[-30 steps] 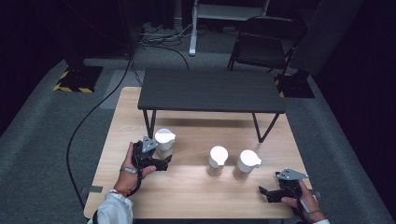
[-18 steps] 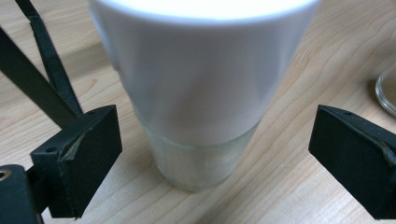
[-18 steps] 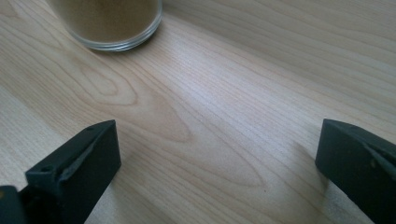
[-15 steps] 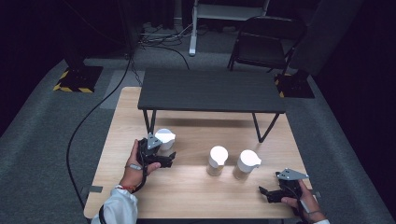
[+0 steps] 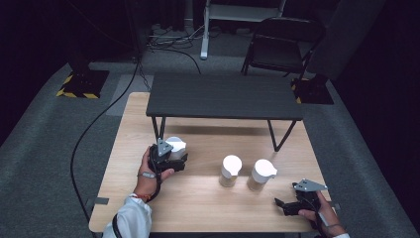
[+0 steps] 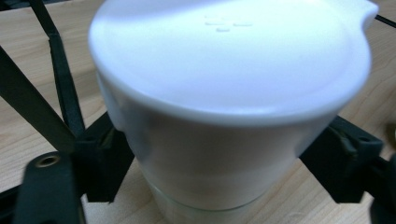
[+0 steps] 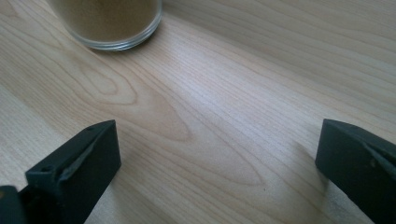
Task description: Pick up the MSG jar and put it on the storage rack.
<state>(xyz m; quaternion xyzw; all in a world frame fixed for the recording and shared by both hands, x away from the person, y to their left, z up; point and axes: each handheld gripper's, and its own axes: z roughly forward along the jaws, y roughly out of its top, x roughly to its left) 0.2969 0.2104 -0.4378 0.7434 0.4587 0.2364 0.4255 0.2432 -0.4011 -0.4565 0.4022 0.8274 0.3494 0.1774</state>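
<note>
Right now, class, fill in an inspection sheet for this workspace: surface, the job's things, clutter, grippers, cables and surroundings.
Surface: light wooden table, bare grain.
Job's things: left jar, white lid, between the left gripper's pads; middle jar and right jar stand apart.
Clutter: nothing seen.
Grippers: left gripper jaws have just been closing, now pressing the left jar; right gripper open over bare wood.
Cables: black cable trails across the floor.
Surroundings: low dark table, folding chair, grey carpet.

The left tool [image 5: 174, 157] has just closed its jaws — now clamped around the white-lidded jar [image 6: 224, 107].
</note>
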